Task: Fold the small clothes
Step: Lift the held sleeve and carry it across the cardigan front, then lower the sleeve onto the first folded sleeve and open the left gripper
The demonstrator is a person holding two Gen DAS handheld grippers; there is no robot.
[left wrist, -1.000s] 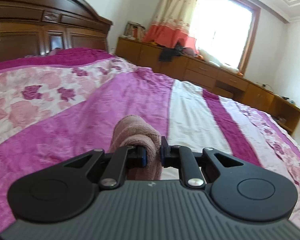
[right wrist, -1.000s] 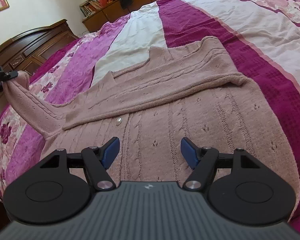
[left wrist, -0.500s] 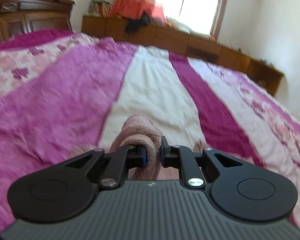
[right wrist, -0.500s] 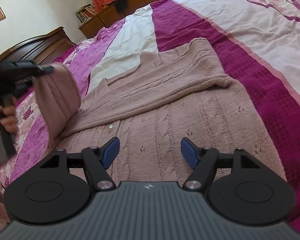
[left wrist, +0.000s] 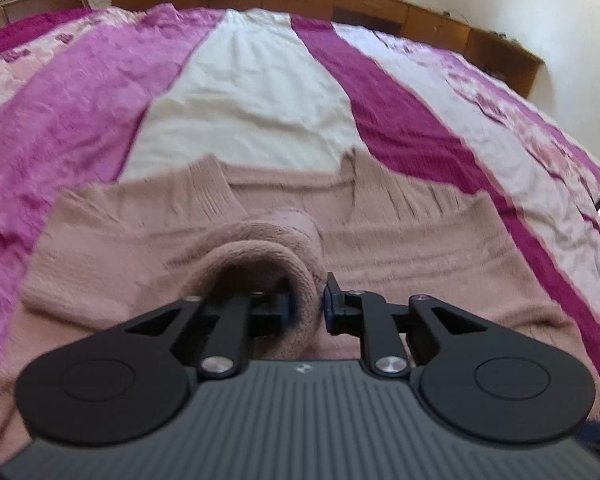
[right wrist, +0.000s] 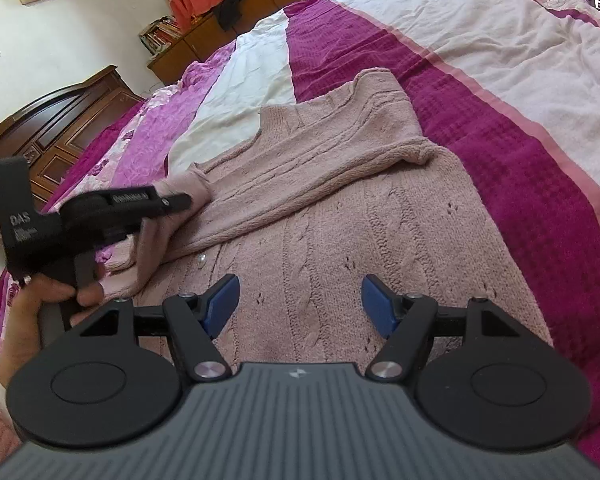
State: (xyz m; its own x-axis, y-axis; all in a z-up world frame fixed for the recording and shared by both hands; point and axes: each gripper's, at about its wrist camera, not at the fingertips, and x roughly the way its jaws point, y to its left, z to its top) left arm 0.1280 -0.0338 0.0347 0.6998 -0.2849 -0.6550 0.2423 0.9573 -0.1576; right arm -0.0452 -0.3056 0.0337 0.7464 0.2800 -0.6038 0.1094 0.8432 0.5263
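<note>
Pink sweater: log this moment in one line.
left gripper: shut on sleeve cuff | right gripper: open | pink sweater: on bed

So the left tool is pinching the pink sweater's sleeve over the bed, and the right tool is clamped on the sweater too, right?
Not quite. The right tool is open and grips nothing; in the right wrist view its blue pads stand wide apart above the pink sweater. The left tool is indeed pinching the sleeve over the bed.

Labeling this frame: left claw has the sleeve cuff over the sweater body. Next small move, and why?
Probably lower the left claw and release: it is shut on the sleeve cuff, already above the sweater chest. The right claw hangs open over the body.
</note>
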